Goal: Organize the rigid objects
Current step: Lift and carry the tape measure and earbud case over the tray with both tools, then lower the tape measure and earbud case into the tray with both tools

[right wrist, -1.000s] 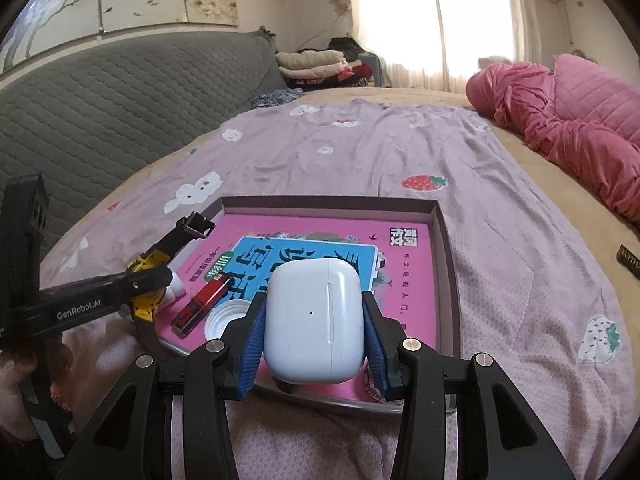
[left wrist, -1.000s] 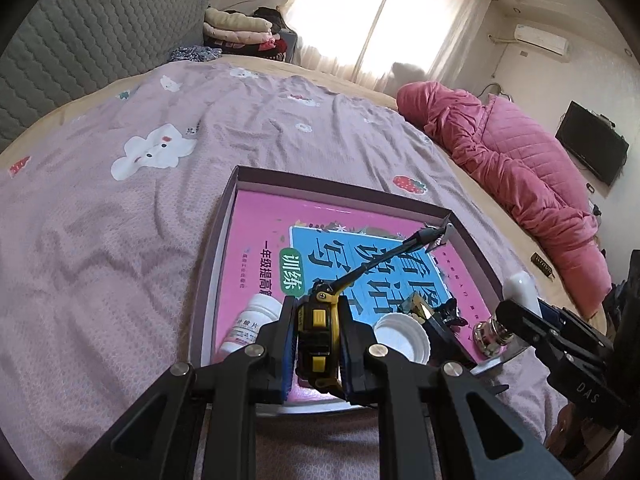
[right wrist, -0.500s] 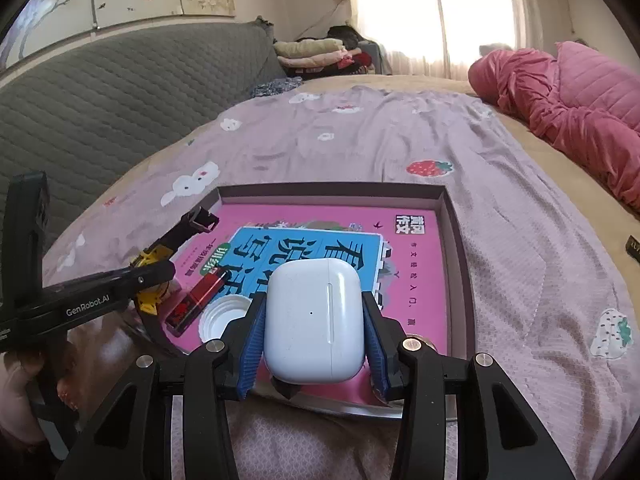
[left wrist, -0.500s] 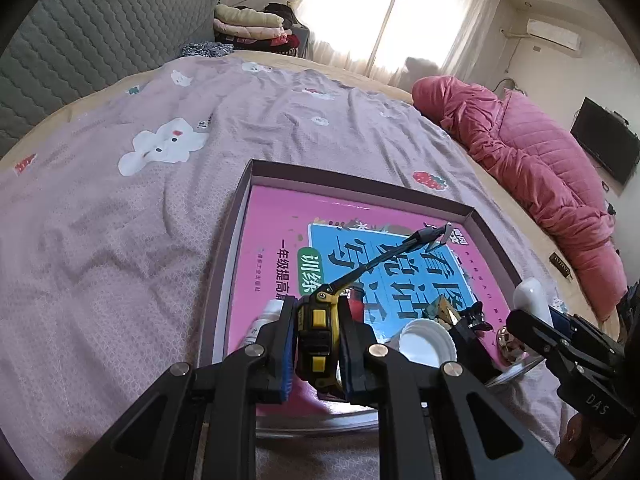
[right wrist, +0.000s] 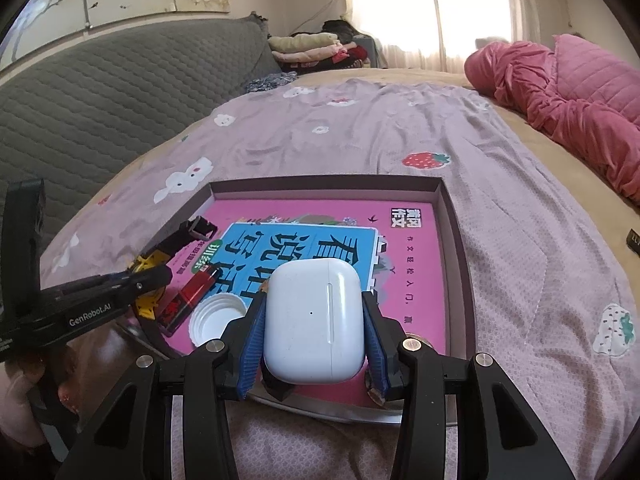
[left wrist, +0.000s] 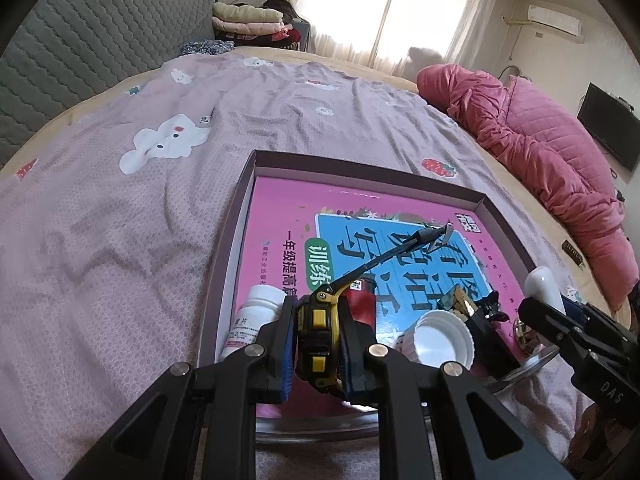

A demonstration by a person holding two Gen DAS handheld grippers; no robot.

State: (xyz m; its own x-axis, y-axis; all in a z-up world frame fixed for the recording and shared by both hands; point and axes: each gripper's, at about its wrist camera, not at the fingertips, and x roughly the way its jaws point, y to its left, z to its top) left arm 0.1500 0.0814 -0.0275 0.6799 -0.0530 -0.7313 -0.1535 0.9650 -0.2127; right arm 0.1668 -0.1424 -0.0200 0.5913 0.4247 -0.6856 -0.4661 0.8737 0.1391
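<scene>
1. While both grippers hang over the near edge of the box [left wrist: 224, 240], the left gripper [left wrist: 318, 344] pinches a yellow tape measure [left wrist: 316, 336], and the right gripper [right wrist: 314, 332] clamps a white earbud case [right wrist: 314, 320].
2. Just beyond lie a white cap [left wrist: 442, 340], a pill bottle [left wrist: 252, 312] and a red lighter [right wrist: 196, 290] on the pink book [right wrist: 320, 208].
3. Farther off spreads the mauve bedspread [left wrist: 120, 220].

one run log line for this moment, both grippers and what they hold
left gripper: shut on tape measure | right gripper: shut on earbud case | both above tray
</scene>
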